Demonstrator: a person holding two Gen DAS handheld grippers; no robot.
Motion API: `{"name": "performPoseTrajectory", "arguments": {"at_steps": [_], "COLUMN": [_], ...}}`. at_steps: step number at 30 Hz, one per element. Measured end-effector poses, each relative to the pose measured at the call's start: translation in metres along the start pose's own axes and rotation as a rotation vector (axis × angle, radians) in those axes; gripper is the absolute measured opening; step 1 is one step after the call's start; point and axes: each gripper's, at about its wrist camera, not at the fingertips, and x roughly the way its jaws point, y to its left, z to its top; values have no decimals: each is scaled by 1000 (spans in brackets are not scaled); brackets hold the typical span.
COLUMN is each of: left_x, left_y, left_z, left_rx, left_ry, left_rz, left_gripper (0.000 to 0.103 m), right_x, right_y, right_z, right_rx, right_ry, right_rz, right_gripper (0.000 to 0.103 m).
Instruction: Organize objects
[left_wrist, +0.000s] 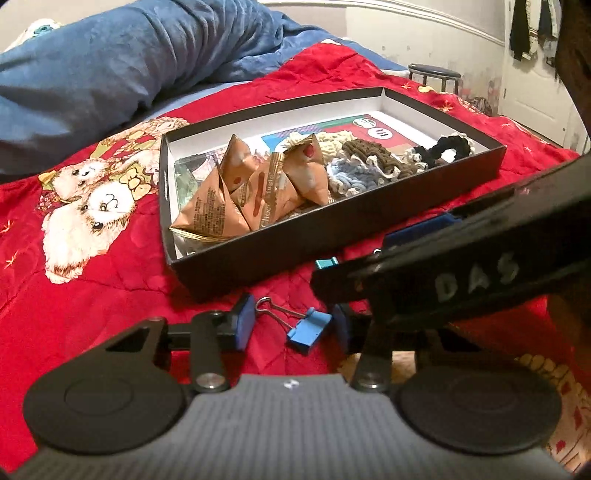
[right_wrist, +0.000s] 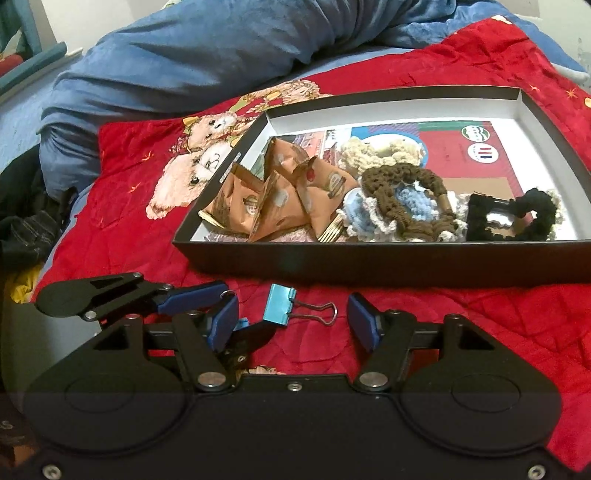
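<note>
Red quilted bedspread (left_wrist: 110, 280) printed with fluffy white dogs covers the bed; a rumpled blue plush blanket (left_wrist: 110, 66) lies bunched along its far side.

A shallow black cardboard box with a white lining (left_wrist: 280, 251) sits on the bedspread. Its left part holds several tan, pyramid-shaped snack packets (left_wrist: 258, 184). To their right lie crocheted scrunchies: cream (right_wrist: 369, 153), brown (right_wrist: 402, 199), pale blue with a white edge (right_wrist: 354, 210), and black (right_wrist: 532, 218) at the right end. A printed colourful card lines the box floor.

Left gripper (left_wrist: 291, 328): jaws partly open, blue pads on either side of a small blue metal binder clip with wire handles (left_wrist: 306, 330). The clip lies on the bedspread just in front of the box, handles pointing left and away. A gap shows between the left pad and the wire handles; the right pad sits close to the clip body, and contact there cannot be told. Nothing is lifted.

Right gripper (right_wrist: 295, 325): jaws partly open, straddling a second binder clip, light turquoise-blue with wire handles (right_wrist: 282, 304). This one also rests on the bedspread just in front of the box, handles pointing right. Neither pad touches it.

The two grippers sit close together, the right one's body crossing the right side of the left wrist view.
</note>
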Motion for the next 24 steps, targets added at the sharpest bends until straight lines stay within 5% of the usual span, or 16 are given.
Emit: {"name": "performPoseTrajectory", "arguments": {"at_steps": [9, 11, 24], "left_x": [-13, -16, -17], "left_y": [-8, -8, 1], "left_z": [-1, -3, 10], "left_rx": [72, 81, -27], "left_ry": [36, 51, 155], "left_rz": [62, 88, 153], "left_gripper": [48, 48, 48], "right_x": [8, 9, 1], "right_y": [7, 8, 13], "right_z": [-1, -2, -1], "right_rx": [-23, -31, -34], "right_ry": [5, 10, -5], "right_rz": [-25, -51, -89], "right_gripper": [64, 47, 46]}}
